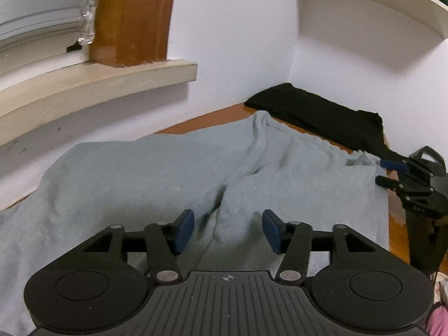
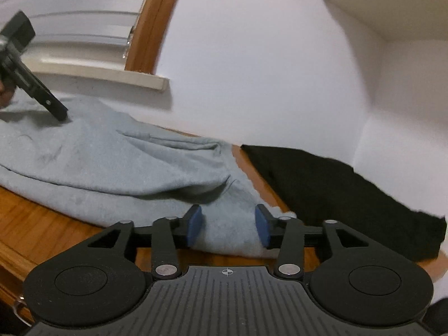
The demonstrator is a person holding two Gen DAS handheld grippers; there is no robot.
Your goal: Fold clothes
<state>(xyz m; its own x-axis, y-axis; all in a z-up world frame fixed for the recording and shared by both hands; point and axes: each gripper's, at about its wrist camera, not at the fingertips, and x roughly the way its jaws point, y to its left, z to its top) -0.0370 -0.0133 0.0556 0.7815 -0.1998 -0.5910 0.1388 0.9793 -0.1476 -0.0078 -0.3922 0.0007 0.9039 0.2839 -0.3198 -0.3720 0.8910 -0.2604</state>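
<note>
Both jaws stand wide: left gripper (image 1: 228, 231) over the grey garment (image 1: 168, 168), right gripper (image 2: 228, 226) at its near edge, apparently placed to pinch; black garment (image 2: 336, 190) lies far right.
</note>
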